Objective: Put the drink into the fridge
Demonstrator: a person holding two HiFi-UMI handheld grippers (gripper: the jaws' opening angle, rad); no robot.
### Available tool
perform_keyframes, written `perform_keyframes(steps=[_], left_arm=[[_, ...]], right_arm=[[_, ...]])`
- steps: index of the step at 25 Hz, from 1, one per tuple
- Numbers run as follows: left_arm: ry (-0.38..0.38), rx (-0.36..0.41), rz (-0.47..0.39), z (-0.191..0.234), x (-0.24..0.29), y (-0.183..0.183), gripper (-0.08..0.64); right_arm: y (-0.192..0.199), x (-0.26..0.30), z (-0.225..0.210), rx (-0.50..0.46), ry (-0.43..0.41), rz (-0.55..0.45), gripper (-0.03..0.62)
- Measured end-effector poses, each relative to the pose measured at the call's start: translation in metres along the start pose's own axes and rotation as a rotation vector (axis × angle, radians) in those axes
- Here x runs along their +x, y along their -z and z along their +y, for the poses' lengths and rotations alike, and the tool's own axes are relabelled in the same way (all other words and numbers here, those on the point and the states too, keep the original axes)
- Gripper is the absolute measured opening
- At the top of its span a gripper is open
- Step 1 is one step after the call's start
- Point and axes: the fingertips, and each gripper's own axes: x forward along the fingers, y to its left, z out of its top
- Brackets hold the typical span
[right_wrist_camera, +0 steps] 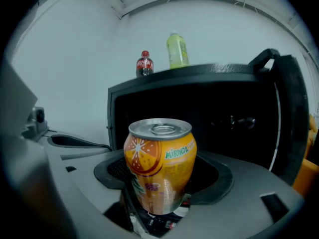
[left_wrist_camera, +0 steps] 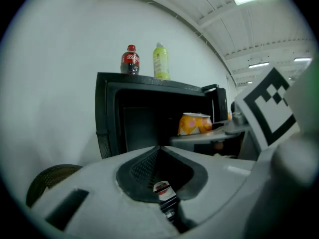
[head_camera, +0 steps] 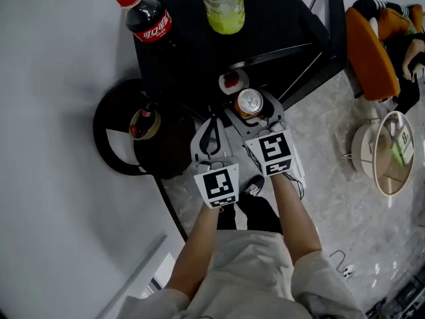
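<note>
The right gripper [head_camera: 254, 110] is clenched on the orange drink can [right_wrist_camera: 159, 163], which stands upright between its jaws just in front of the open fridge [right_wrist_camera: 189, 74]. The left gripper [left_wrist_camera: 159, 147] is closed on nothing, beside the right one. To do this step well, the can should probably go in level and low, set down on a flat shelf before the jaws let go. The fridge door [right_wrist_camera: 291, 118] stands open at the right edge, near the path, so the gripper should keep left of it. A cola bottle [right_wrist_camera: 145, 63] and a green bottle [right_wrist_camera: 178, 50] stand on the fridge's top, above the opening and clear of it.
</note>
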Motion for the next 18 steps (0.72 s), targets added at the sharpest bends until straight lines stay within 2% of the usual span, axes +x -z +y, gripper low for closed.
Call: perform_keyframes(steps=[4, 9, 11, 14, 18], left_arm=[[-0.067, -0.013, 0.02, 0.017, 0.007, 0.036, 0.009], [-0.043, -0.073, 0.008, 0.03, 0.012, 0.061, 0.009], [-0.039, -0.113, 0.039, 0.033, 0.01, 0.081, 0.009], [-0.039, -0.165, 0.07, 0.035, 0.008, 0.1, 0.009], [-0.055, -0.163, 0.053, 0.043, 0.0, 0.112, 0.009]], right_arm=[[0.036, 0.057, 0.013, 0.012, -0.029, -0.012, 0.314], [0.098, 0.13, 0.02, -0.029, -0.064, 0.06, 0.314], [0.118, 0.149, 0.023, -0.001, -0.053, 0.059, 0.314], [0.136, 0.17, 0.026, 0.038, -0.035, 0.037, 0.314], [0.14, 0.187, 0.029, 0.042, 0.002, 0.018, 0.314]])
